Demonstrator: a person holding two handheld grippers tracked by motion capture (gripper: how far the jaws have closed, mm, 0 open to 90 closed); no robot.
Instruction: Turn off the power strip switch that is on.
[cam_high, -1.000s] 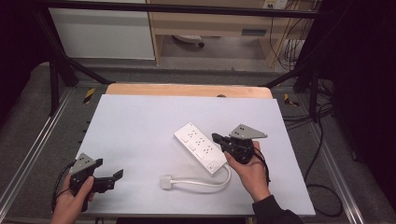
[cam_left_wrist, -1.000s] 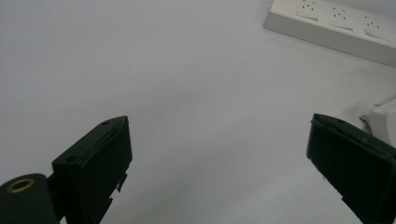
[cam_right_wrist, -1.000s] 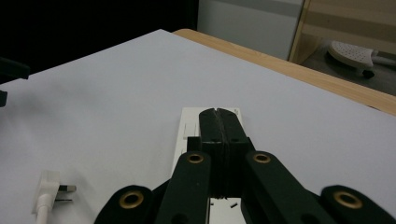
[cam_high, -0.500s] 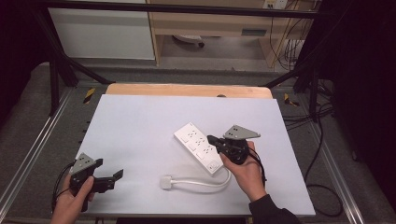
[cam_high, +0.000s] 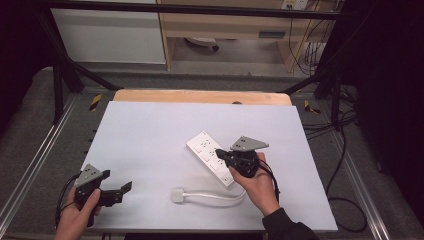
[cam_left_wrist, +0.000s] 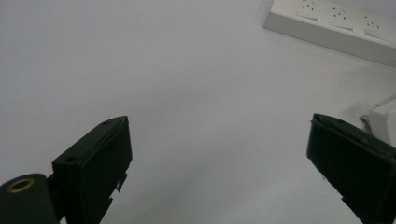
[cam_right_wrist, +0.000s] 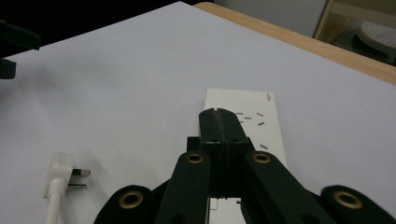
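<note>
Fixed overhead, facing forward and down onto the table (cam_high: 150, 130). Two riding close along their jaws, low over it. Sharing the power strip (cam_high: 212, 157) (cam_left_wrist: 336, 28) (cam_right_wrist: 252, 119), perhaps its plug (cam_right_wrist: 60, 175) too.

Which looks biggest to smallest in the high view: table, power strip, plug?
1. Table, by far the largest.
2. Power strip, partly covered by the right claw, yet clearly larger than the plug.
3. Plug, smallest.
All lie on one surface, so nearness hardly skews it.
</note>
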